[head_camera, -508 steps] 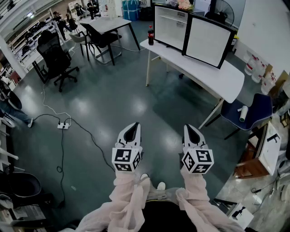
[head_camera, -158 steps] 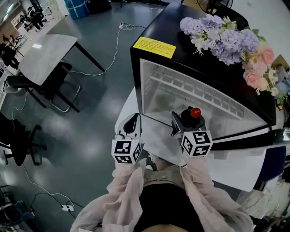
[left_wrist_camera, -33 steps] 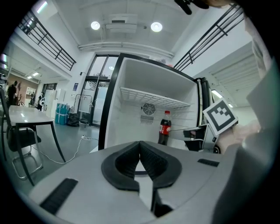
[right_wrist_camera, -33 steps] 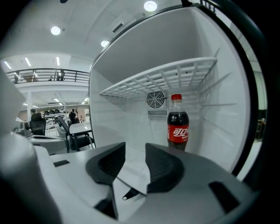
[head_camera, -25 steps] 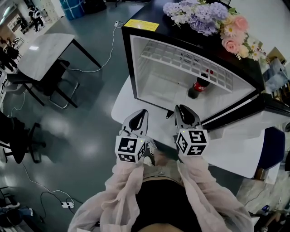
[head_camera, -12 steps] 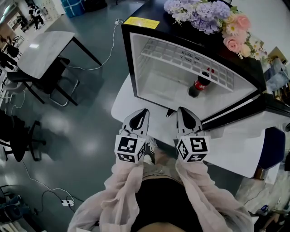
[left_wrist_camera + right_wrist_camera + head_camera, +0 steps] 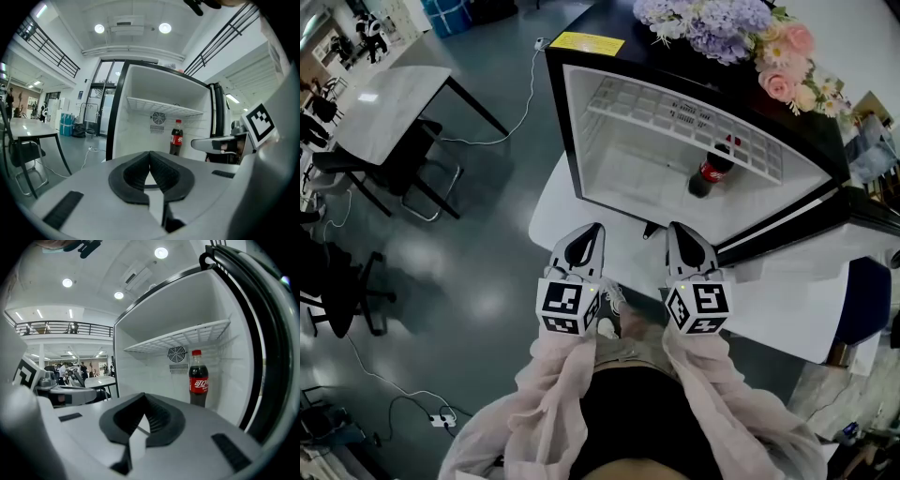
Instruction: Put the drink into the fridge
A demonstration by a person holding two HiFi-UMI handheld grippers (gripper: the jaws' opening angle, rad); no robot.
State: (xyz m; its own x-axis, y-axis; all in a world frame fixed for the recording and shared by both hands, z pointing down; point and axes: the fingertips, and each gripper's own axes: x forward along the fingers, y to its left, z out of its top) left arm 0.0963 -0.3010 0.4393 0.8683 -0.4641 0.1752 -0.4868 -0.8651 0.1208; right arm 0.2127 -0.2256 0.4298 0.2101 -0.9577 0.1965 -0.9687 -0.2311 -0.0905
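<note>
Bottle (image 7: pixel 711 169) stands upright inside the fridge (image 7: pixel 572 131) ahead of my right gripper (image 7: pixel 678 229), which like my left gripper (image 7: pixel 593 230) is closed on nothing, so I'd swing the door (image 7: pixel 787 225) to gently.

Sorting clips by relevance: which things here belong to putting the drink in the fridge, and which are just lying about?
Job: cola bottle, standing in the open fridge; left gripper and right gripper, both shut and empty.
Lying about: flower bouquet on the fridge top; grey table; chair; power strip on the floor.
</note>
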